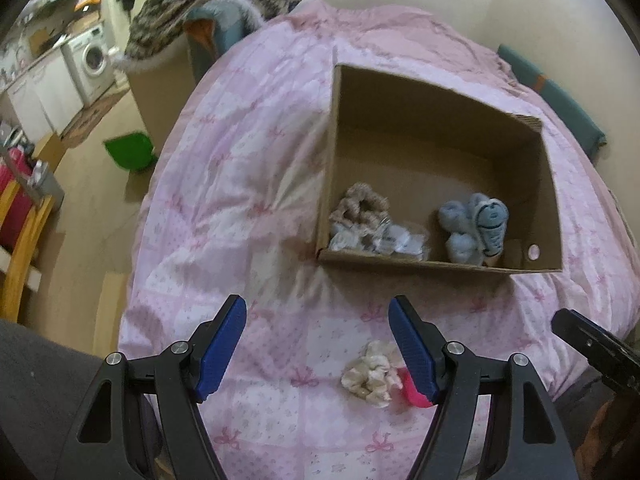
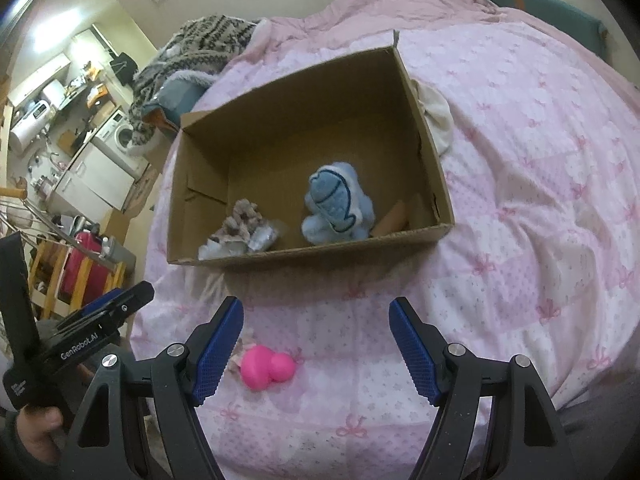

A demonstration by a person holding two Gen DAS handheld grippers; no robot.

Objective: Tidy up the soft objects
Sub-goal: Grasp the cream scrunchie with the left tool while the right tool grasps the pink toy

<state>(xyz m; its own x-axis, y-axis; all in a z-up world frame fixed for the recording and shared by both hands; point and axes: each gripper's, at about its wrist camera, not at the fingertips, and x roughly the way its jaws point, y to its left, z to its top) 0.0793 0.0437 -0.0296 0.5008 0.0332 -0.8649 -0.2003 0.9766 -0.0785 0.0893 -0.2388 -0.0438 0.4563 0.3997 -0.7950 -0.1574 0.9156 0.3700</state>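
An open cardboard box [image 1: 520, 160] [image 2: 432, 168] stands on the pink quilt. Inside it lie a blue plush toy [image 1: 476, 228] [image 2: 336, 208], a beige scrunchie [image 1: 362, 206] [image 2: 242, 220] and clear plastic packets [image 1: 380, 240]. On the quilt in front of the box lie a cream scrunchie [image 1: 370, 374] and a bright pink soft toy [image 2: 268, 366] [image 1: 416, 392]. My left gripper [image 1: 318, 346] hangs open above the quilt, the cream scrunchie by its right finger. My right gripper [image 2: 316, 346] is open too, the pink toy near its left finger. Neither holds anything.
The pink quilt [image 2: 540, 220] covers the bed. A white cloth [image 2: 436, 116] lies behind the box. A striped knit blanket [image 1: 216, 4] is heaped at the far end. Left of the bed are the floor, a green object [image 1: 130, 150] and a wooden chair [image 1: 24, 232].
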